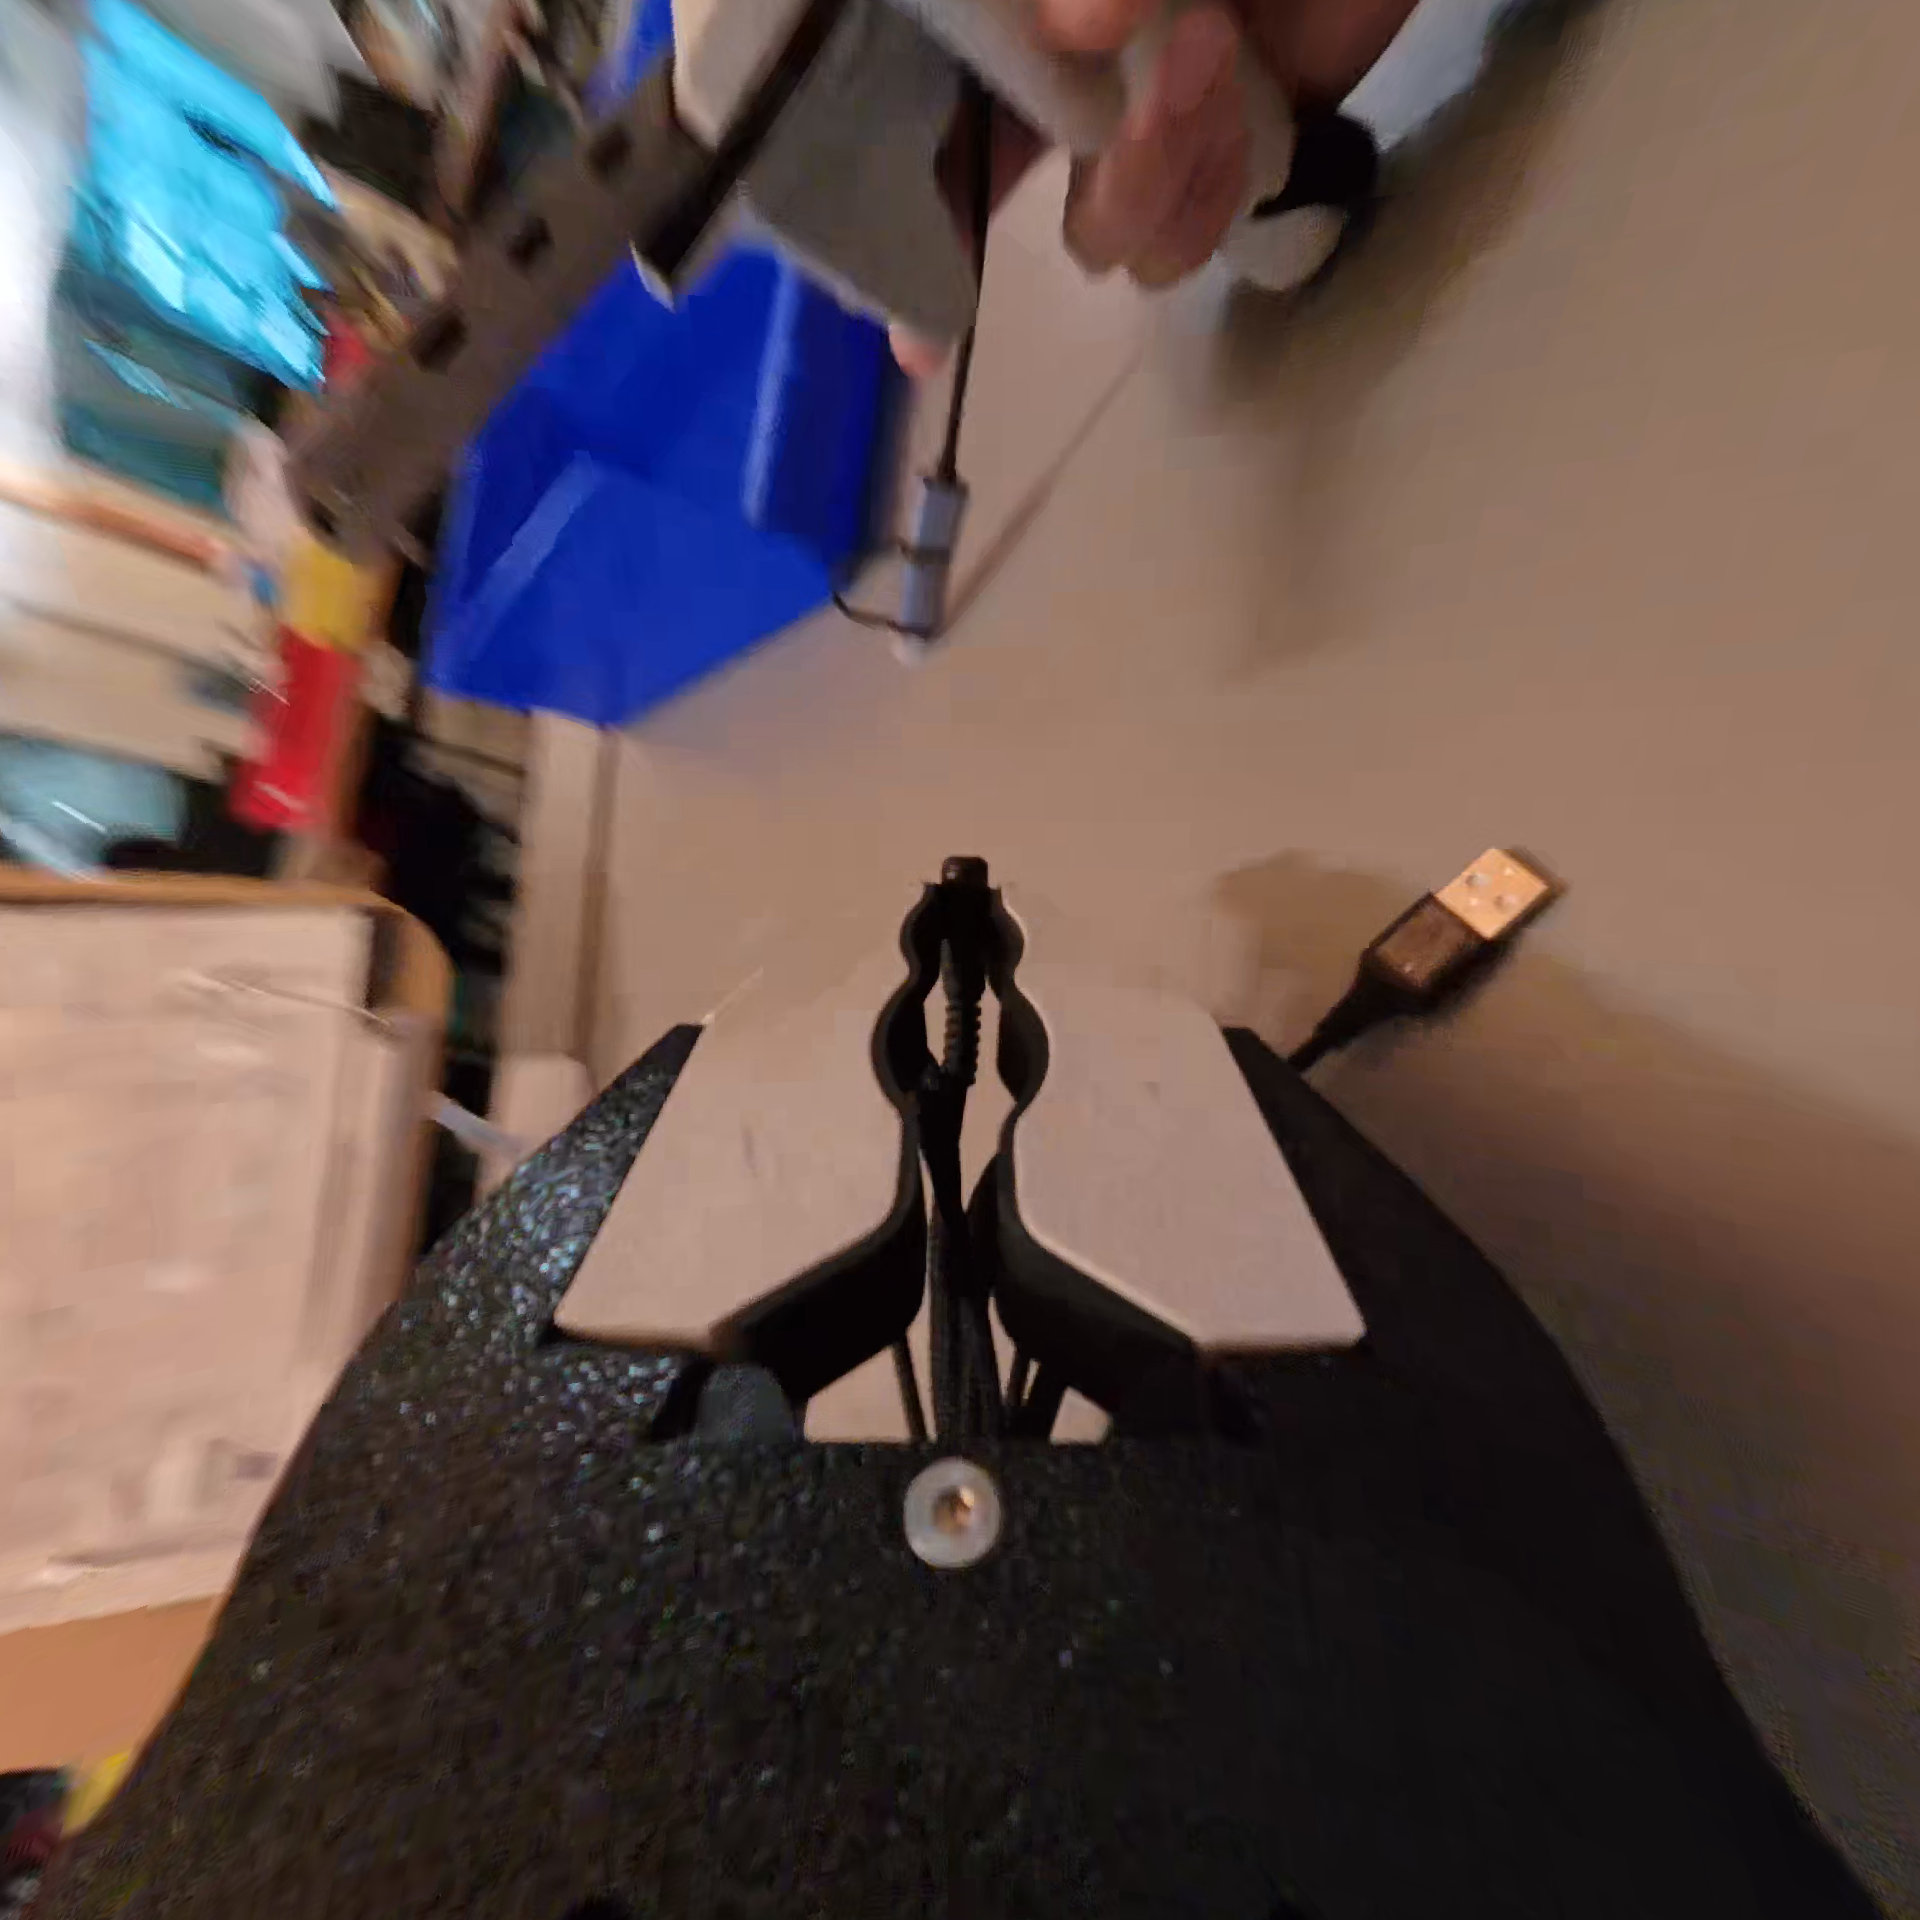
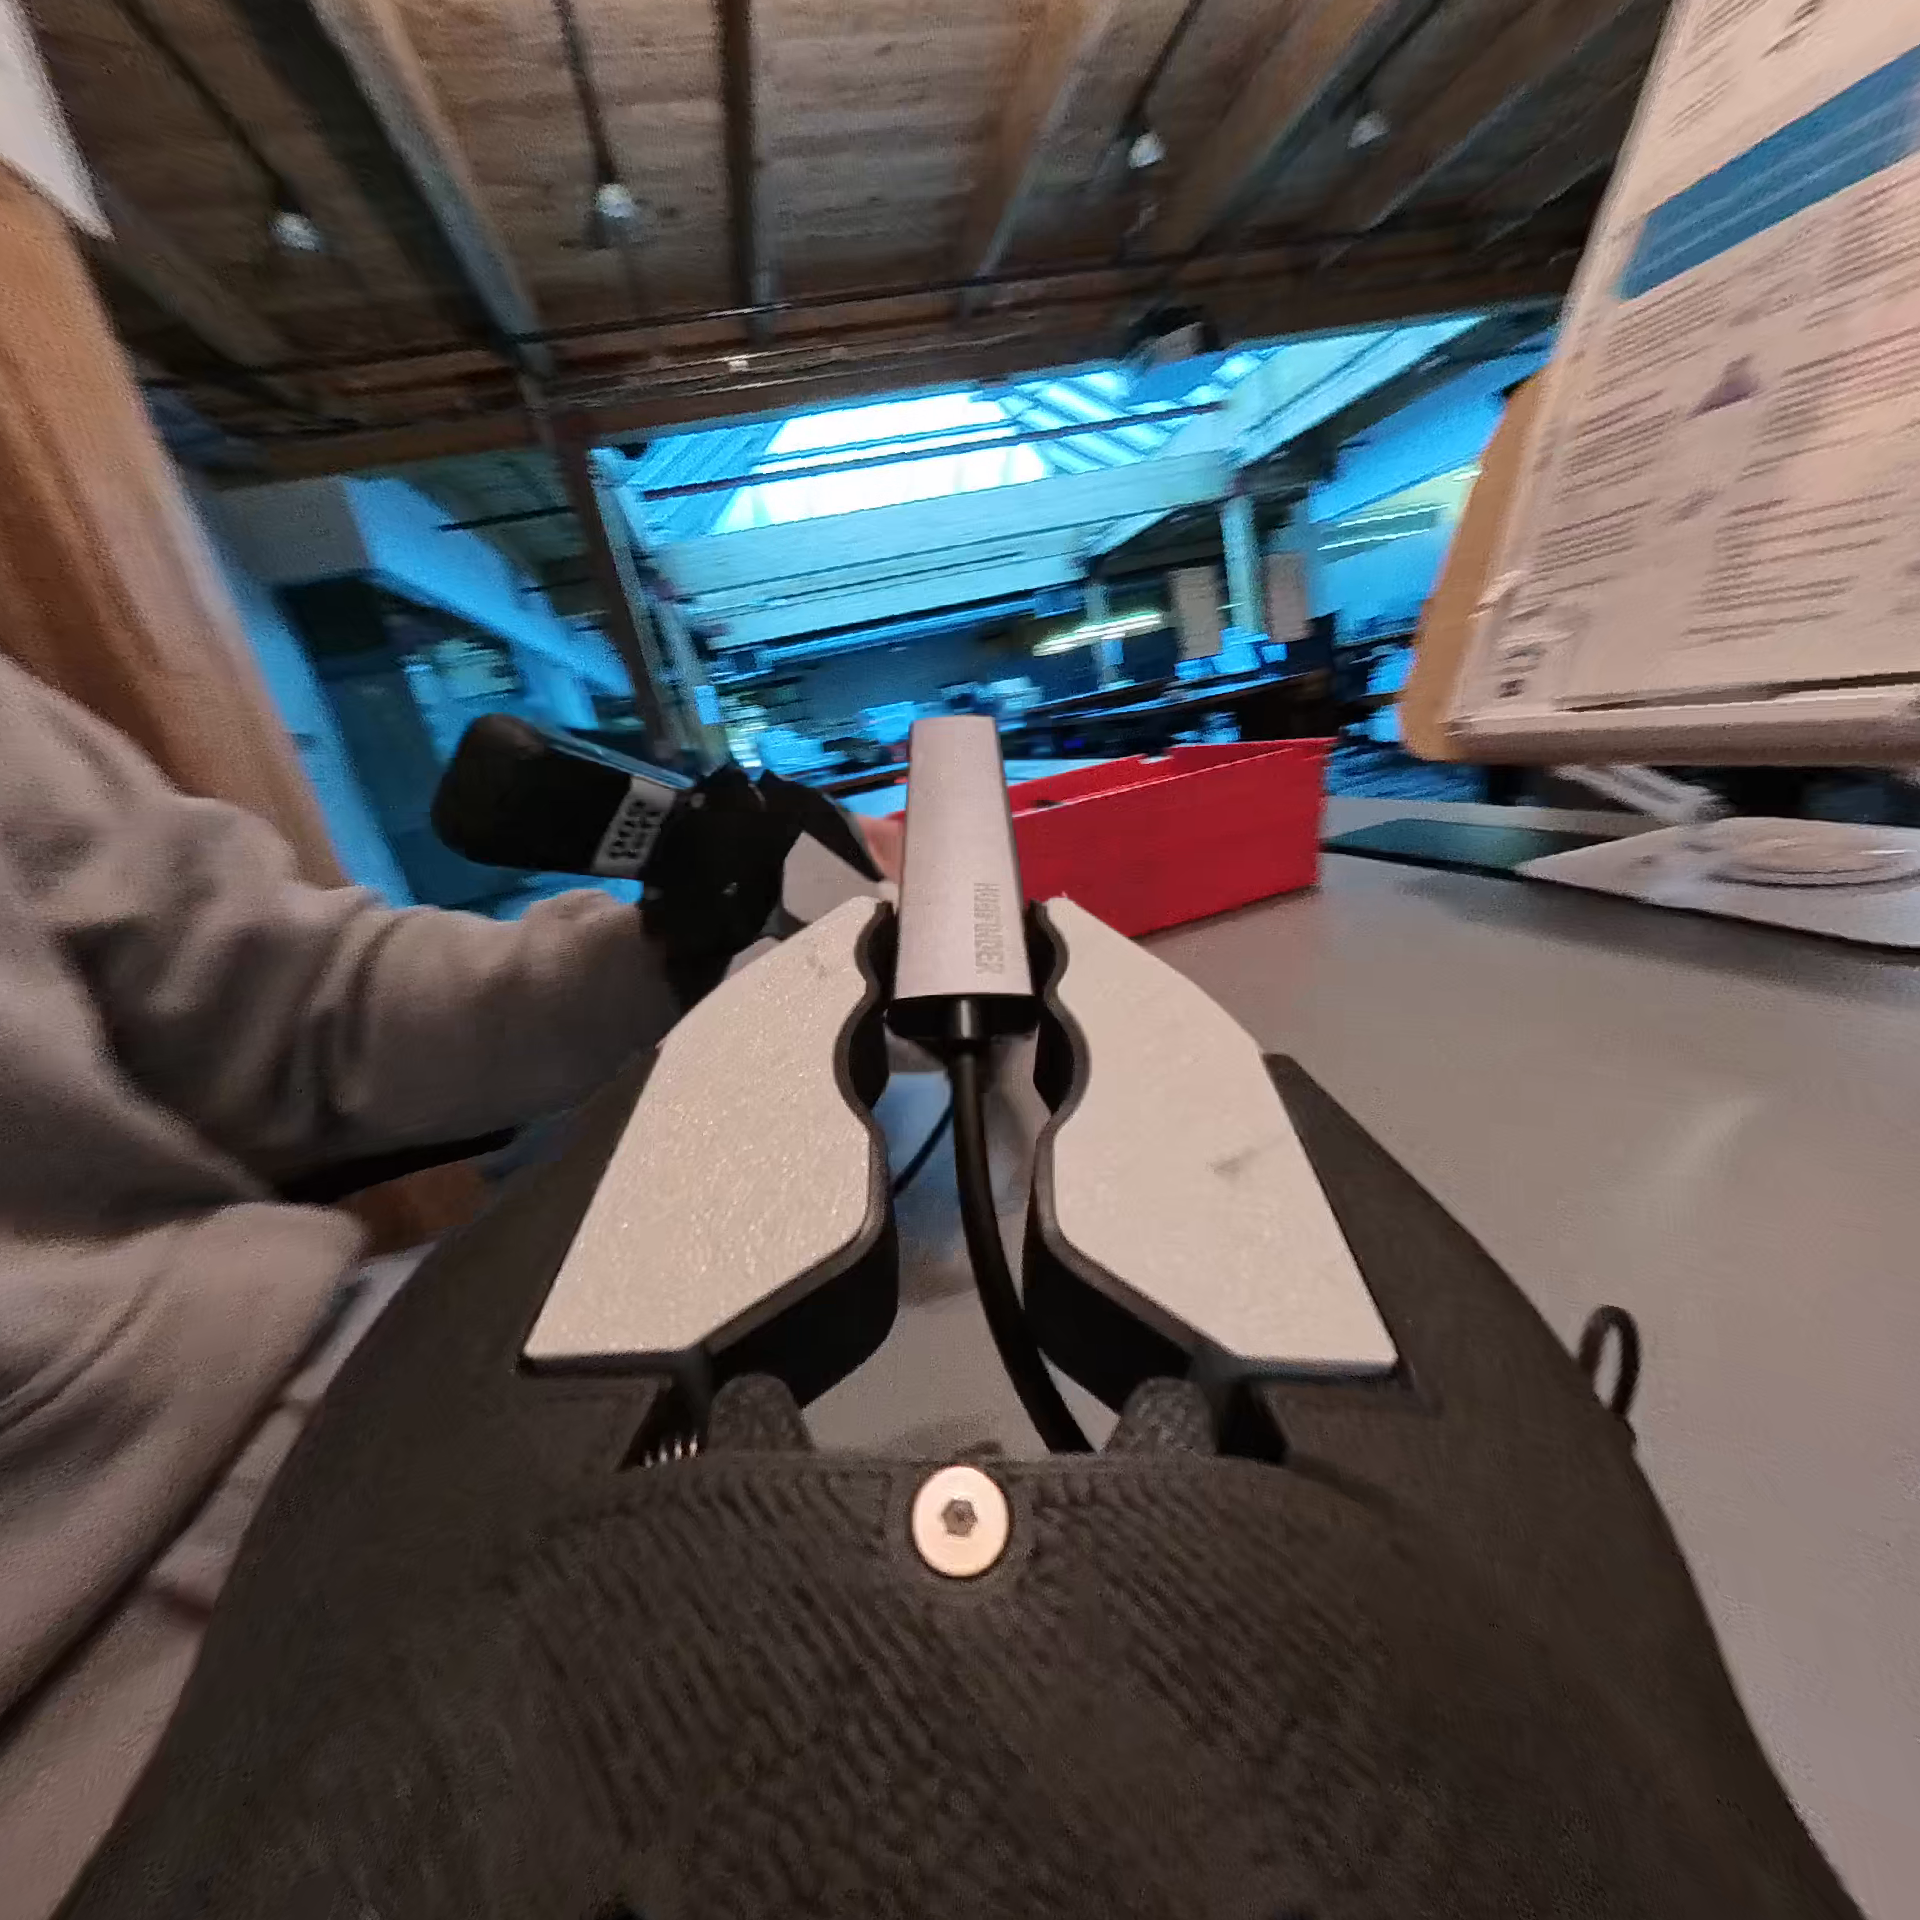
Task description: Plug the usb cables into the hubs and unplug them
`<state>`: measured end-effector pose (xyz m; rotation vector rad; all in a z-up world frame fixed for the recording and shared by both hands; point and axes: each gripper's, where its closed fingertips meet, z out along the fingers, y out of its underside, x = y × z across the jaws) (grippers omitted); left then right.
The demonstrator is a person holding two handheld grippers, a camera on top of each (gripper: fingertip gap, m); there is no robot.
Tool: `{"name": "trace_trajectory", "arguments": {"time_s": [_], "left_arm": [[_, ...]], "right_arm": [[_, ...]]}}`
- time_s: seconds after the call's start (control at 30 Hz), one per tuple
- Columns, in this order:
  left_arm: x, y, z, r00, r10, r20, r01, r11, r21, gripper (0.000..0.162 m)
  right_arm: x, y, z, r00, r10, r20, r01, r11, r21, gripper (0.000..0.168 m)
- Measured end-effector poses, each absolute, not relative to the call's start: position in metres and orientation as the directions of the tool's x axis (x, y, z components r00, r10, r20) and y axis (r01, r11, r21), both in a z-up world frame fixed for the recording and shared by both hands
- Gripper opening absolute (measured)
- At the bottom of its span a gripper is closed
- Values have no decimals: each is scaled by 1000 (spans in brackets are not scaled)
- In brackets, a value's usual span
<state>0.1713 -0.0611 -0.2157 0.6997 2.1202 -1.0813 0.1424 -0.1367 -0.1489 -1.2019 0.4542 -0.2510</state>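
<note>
Left gripper (image 1: 961, 904) is pinching a black cable (image 1: 958, 1023) between jaws pressed nearly together, the strain relief poking out past the tips; whether a plug sits beyond them is not showing. Just right of it in the left wrist view, a USB-A plug (image 1: 1470, 914) on a black lead is lying or hanging against the grey worktop (image 1: 1558, 571), free of any port. Farther off, blurred, the right gripper (image 1: 831, 208) is hanging over the worktop with a hand (image 1: 1174, 156) on it, a short lead and grey connector (image 1: 930, 540) dangling below, near a blue bin (image 1: 644, 499). Moving right: the right gripper (image 2: 961, 935) is clamping a slim grey hub (image 2: 951, 862) by its sides, near the cable end, the hub pointing forward and raised off the worktop, its black cable (image 2: 982, 1195) trailing back between the fingers. A red bin (image 2: 1174, 842) is sitting behind, toward the far edge. Nothing appears plugged in; judging by this, the step is bringing cable and hub together. Next move likely calls for turning the hub's ports toward the left gripper and lining the plug up squarely before pushing.
</note>
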Motion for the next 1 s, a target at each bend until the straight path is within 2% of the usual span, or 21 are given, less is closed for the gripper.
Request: {"name": "trace_trajectory", "arguments": {"time_s": [0.17,0.3,0.47,0.77,1.0], "left_arm": [[133,-43,-186,-329,169,-929,886,395,-242,7],[109,-32,-163,-230,141,-963,940,288,-182,7],[105,-27,-140,-118,133,-984,972,219,-87,7],[79,-32,-131,75,152,-986,994,62,85,7],[70,-32,-134,165,146,-975,986,-23,163,7]], "right_arm": [[106,-125,-154,957,-207,-203,-143,270,-952,24],[91,-115,-151,975,-108,-192,-162,242,-957,24],[90,-107,-158,978,-101,-183,-163,174,-971,24],[79,-100,-161,980,-11,-200,-196,160,-967,24],[68,-94,-160,975,80,-207,-217,152,-964,24]]}}
